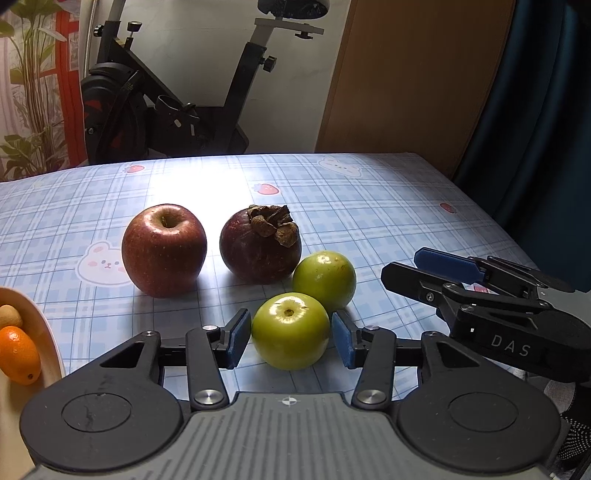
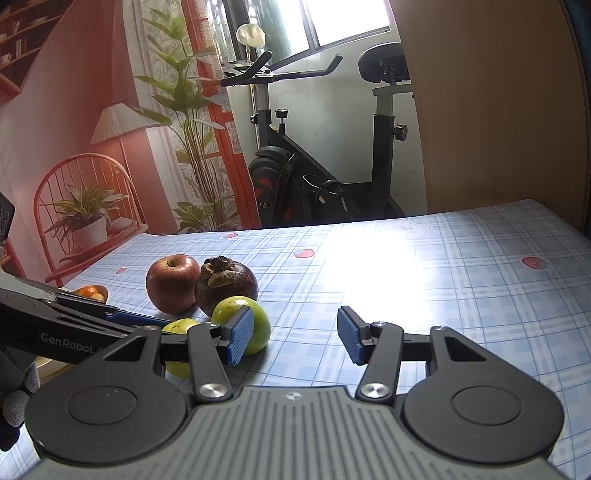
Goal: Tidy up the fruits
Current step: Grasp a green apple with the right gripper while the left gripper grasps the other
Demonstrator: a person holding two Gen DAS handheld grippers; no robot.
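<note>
Daylight enters through the window point(image 2: 347, 18) behind the exercise bike point(image 2: 317, 162), blown out to plain white; it throws a hard white glare patch across the checked desk point(image 2: 480, 266) in both views, washing out the pattern there; the red apple point(image 1: 164, 249) and green fruit point(image 1: 290, 330) carry small highlights and cast soft shadows toward the camera; focus is sharp throughout; fisheye bending curves the desk edge and darkens the corners.

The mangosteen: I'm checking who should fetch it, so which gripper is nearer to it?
Left. The left gripper straddles the nearer green fruit just in front of the mangosteen; the right gripper sits off to its right, over bare tablecloth.
</note>
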